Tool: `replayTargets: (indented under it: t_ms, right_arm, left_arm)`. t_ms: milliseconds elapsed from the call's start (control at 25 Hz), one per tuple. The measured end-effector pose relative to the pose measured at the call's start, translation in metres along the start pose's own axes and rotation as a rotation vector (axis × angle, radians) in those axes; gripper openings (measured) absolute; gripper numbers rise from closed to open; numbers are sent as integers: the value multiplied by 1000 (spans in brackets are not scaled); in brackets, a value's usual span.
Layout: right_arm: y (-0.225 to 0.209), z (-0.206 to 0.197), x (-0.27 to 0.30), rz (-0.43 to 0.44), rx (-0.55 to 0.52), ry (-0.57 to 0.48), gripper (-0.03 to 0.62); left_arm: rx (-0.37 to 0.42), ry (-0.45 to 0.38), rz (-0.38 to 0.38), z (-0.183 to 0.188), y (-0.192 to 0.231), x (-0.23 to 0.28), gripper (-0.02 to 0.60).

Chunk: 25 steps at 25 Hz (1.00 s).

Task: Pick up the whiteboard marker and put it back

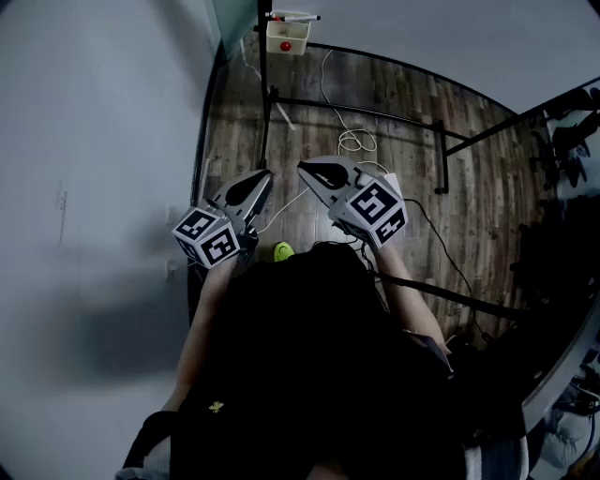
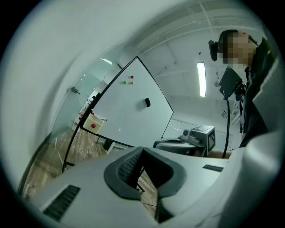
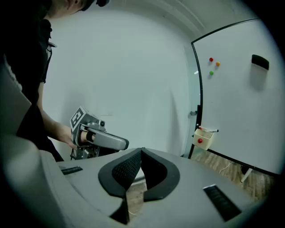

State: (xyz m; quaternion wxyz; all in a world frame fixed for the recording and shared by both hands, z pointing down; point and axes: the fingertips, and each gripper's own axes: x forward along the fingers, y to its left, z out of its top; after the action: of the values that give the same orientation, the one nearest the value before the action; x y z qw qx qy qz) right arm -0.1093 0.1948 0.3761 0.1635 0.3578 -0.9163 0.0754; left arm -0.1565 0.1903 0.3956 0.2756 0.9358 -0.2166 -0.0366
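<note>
**Both grippers empty, marker far ahead on the box**

Nearest: the person's dark top point(image 1: 319, 375), filling the lower head view. Just beyond, both grippers held out side by side, near each other but apart. Left gripper point(image 2: 141, 152): jaws together at the tips, nothing between. Right gripper point(image 3: 141, 152): likewise closed and empty.

Room: open wooden floor point(image 1: 403, 131) ahead of the jaws. Pale wall point(image 1: 94, 141) close along the left. Whiteboard point(image 3: 236, 111) closes the far side, and the black bars of its stand point(image 1: 356, 108) run low across the floor.

In the way: a coiled white cable point(image 1: 352, 141) on the boards between grippers and stand. Black cable point(image 1: 441, 253) trails off right. Small yellow-green thing point(image 1: 283, 251) near the person's front; cannot tell what. Up on the board: a dark eraser point(image 3: 260, 62) and three coloured magnets point(image 3: 211, 59).

Whiteboard marker point(image 1: 292, 17): lies flat across the top of a cream box point(image 1: 287, 39) at the board's lower corner, well apart from both sets of jaws.
</note>
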Motion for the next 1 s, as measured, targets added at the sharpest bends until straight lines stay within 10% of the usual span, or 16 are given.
replayTargets:
  t_ms: [1000]
  right_arm:
    - [-37, -9, -5, -74, 15, 22, 18]
  left_arm:
    - [-18, 10, -4, -1, 16, 8, 18]
